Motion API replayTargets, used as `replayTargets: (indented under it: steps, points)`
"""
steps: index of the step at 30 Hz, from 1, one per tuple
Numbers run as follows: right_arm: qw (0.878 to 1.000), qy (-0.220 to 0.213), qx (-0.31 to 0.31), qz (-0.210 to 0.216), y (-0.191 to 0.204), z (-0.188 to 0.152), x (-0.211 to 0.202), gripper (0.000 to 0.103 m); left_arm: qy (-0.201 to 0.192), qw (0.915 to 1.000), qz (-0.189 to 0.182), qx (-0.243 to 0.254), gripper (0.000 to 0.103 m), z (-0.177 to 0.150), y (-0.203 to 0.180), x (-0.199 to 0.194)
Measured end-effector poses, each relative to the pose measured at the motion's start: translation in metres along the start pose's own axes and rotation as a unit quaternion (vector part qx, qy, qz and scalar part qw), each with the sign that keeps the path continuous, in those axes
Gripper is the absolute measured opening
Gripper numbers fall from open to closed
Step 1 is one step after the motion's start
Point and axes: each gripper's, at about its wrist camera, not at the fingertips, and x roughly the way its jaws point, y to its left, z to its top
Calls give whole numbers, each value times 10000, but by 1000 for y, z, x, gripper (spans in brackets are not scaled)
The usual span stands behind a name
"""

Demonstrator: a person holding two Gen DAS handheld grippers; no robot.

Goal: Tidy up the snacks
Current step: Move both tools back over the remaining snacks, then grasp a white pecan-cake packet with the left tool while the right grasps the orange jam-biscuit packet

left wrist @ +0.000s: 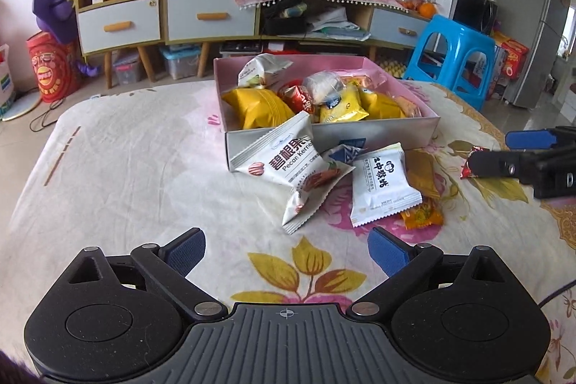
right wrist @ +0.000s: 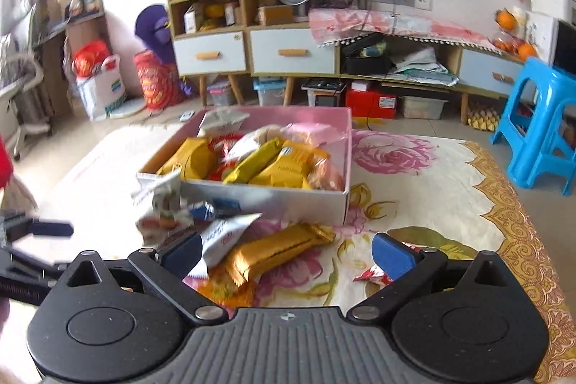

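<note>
My left gripper point(left wrist: 286, 252): matte black linkage arms, silver pivot screws, blue ribbed pads on fingers point(left wrist: 387, 256), grey ribbed base with crosshair mark. My right gripper point(right wrist: 288, 256) looks identical.

Bright soft daylight, window glare upper left in right view, motion blur there, fisheye bending, dark corners.

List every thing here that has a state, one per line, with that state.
Box: open, no lid on it, full of snack packets.
Pecan packet: sealed, outside the box, leaning against its front wall.
White packet: sealed, lying on the tablecloth.
Gold bar: wrapped, lying outside the box.
Left tongs: open, holding nothing.
Right tongs: open, nothing gripped.
</note>
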Motion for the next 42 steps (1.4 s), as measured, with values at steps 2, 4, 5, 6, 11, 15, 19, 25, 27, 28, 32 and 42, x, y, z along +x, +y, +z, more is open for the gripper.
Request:
replayTargets:
  steps: [2,4,5,6,11,15,19,25,27,28,32,42]
  points:
    - [10000,30,-36,-28,1,-2,2,94,32,9999,-33,-90,98,0,-2,6]
    - [10000,86,-12,-42,2,-3,5,94,82,9996,-96,-251,98,0,-4,11]
    - [9999,105,13,-53,2,-3,7,94,92,9994,-123,-324,98,0,-5,14]
    - [9999,132,46,-62,2,-3,9,94,102,9991,-144,-383,98,1,-6,16]
    - [9984,396,392,-47,-5,2,28,94,186,9977,-269,-600,98,8,-12,27]
    - [9953,725,633,-126,-7,3,46,94,260,9951,-239,-929,98,12,-10,35]
    - [9928,927,716,-265,-5,5,59,94,341,9878,-215,-1502,98,19,-4,42]
    - [9913,1036,726,-360,-2,5,71,94,190,9855,-101,-1681,97,26,-4,48]
    - [9913,1030,747,-335,-1,5,73,94,117,9869,-159,-1604,97,29,-6,49]
    - [9914,1037,745,-274,-1,5,74,94,83,9872,-175,-1581,97,30,-7,50]
    - [9920,1110,577,-153,3,4,79,94,48,9864,-212,-1627,92,34,-5,51]
    - [9919,1225,227,-234,-1,-7,73,92,229,9876,-132,-1550,42,33,5,51]
